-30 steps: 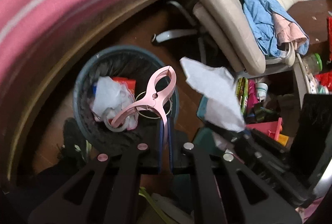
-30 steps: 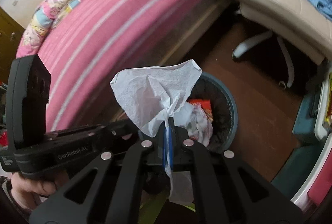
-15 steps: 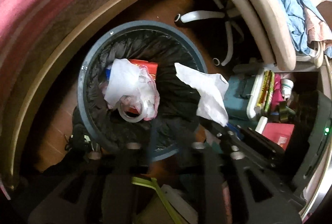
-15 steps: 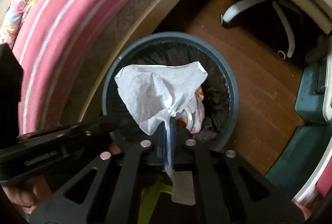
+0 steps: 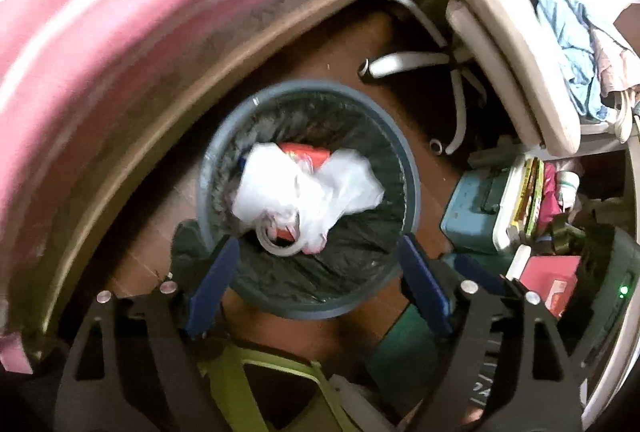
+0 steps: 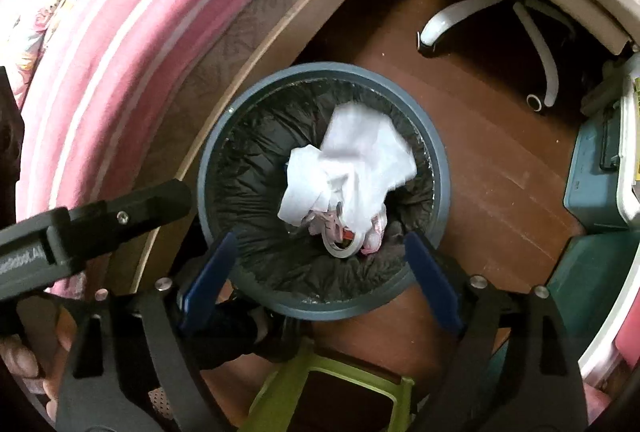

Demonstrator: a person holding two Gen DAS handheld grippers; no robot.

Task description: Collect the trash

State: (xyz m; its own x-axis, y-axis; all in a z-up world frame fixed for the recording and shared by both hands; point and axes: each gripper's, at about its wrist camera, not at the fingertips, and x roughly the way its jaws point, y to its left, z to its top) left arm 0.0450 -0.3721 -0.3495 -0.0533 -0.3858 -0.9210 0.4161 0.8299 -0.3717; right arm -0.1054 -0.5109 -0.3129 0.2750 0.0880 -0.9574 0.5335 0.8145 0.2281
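Hanging over one round bin (image 5: 412,192), both tongs stand wide with nothing between their blue pads: the left gripper (image 5: 318,272) and the right gripper (image 6: 320,268) have each just been opening. One white tissue (image 6: 360,156) lies in the bin on top of crumpled plastic (image 5: 272,188), with one tape ring (image 6: 340,248) toward the near rim. Only the left view shows a red packet (image 5: 304,154) under the heap; only the right view shows the other gripper's body at the left edge and a green stool (image 6: 332,384) below.
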